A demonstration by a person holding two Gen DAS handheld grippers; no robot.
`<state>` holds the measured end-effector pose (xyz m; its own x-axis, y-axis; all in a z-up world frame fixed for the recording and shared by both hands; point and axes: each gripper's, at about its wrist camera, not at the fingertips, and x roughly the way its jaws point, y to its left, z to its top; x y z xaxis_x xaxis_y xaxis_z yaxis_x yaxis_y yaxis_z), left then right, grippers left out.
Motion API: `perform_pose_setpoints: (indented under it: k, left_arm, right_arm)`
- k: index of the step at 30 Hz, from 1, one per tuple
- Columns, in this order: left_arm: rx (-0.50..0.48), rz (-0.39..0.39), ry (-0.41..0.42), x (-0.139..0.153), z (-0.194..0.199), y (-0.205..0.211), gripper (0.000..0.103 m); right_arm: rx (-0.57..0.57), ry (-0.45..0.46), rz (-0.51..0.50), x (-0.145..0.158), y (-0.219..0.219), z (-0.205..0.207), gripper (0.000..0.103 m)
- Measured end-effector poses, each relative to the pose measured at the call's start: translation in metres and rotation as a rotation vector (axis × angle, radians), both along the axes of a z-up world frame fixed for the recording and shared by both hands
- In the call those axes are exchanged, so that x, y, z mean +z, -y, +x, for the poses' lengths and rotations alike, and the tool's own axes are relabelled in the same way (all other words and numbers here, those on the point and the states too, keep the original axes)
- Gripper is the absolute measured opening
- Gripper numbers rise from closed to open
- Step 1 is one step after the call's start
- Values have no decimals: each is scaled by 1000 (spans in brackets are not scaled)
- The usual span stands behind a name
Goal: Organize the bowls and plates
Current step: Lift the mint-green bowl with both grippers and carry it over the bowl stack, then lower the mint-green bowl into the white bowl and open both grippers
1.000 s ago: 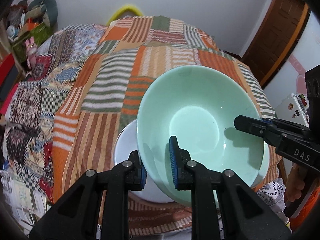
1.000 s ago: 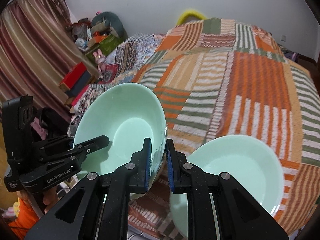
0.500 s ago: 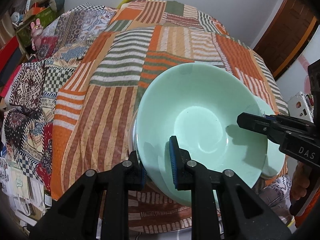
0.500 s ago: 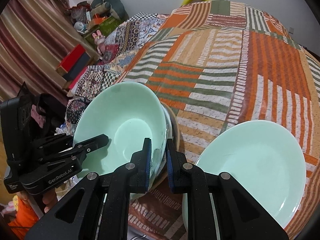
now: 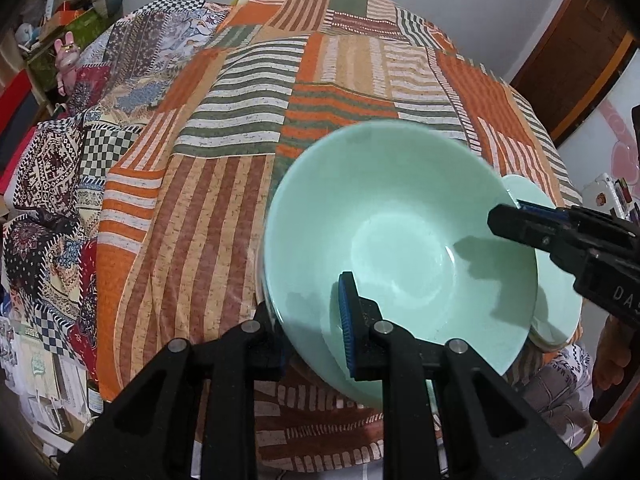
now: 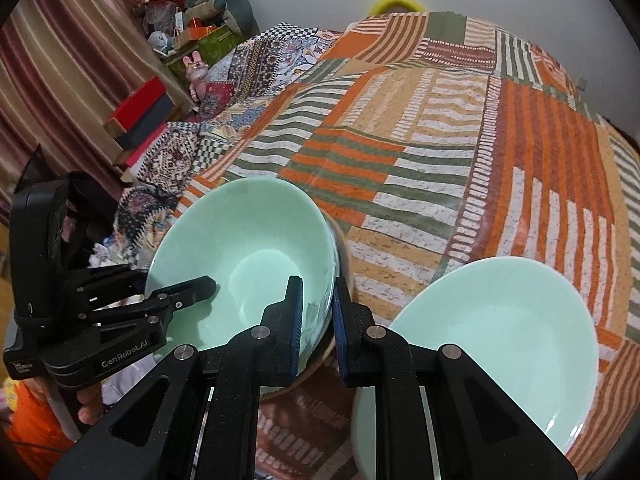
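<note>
A mint green bowl (image 5: 400, 232) is held by both grippers over the near edge of the patchwork-covered table. My left gripper (image 5: 312, 320) is shut on its near rim. My right gripper (image 6: 318, 320) is shut on the opposite rim; the bowl also shows in the right wrist view (image 6: 244, 264). The bowl sits in or just above a white dish whose rim (image 6: 338, 248) shows beneath it; contact cannot be told. A mint green plate (image 6: 496, 344) lies to the right of it on the cloth, and shows behind the bowl in the left wrist view (image 5: 556, 280).
The patchwork tablecloth (image 5: 320, 80) covers the table and falls over its edges. Shelves with boxes and toys (image 6: 188, 48) stand at the far left. A brown door (image 5: 580, 56) is at the far right. The far table surface bears only cloth.
Both grippers have lowered the mint bowl down over the white dish, which is now almost hidden beneath it. The plate has not moved.
</note>
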<state>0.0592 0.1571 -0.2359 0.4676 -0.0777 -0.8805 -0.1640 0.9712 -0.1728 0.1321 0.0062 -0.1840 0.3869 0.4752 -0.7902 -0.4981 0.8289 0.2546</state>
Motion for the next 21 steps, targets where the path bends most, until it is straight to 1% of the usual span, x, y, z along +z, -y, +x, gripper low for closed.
perform_pose_setpoints:
  k: [5, 9, 11, 14, 15, 16, 17, 18, 19, 21]
  left_arm:
    - [16, -27, 3, 0, 0, -5, 19]
    - [4, -26, -11, 1, 2, -3, 24]
    - [-4, -29, -19, 3, 3, -2, 28]
    - [-1, -44, -16, 8, 2, -4, 36]
    - [2, -45, -11, 10, 1, -5, 41]
    - [13, -29, 1, 14, -2, -6, 49]
    - [20, -12, 29, 20, -5, -7, 52]
    - [22, -3, 50, 24, -8, -8, 57]
    - [21, 1, 71, 30, -11, -9, 58]
    - [19, 1, 94, 39, -15, -11, 59]
  right_arm:
    - [21, 32, -42, -1, -4, -3, 16]
    - [25, 34, -48, -2, -4, -1, 16]
    - [21, 27, -45, -2, -3, 0, 16]
    - [18, 28, -34, 2, 0, 0, 22]
    - [15, 32, -29, 4, 1, 0, 26]
    - [12, 38, -22, 7, 4, 0, 30]
    - [9, 45, -14, 10, 6, 0, 32]
    - [6, 50, -8, 12, 8, 0, 34]
    - [4, 53, -3, 14, 9, 1, 36]
    - [1, 54, 8, 17, 10, 1, 36]
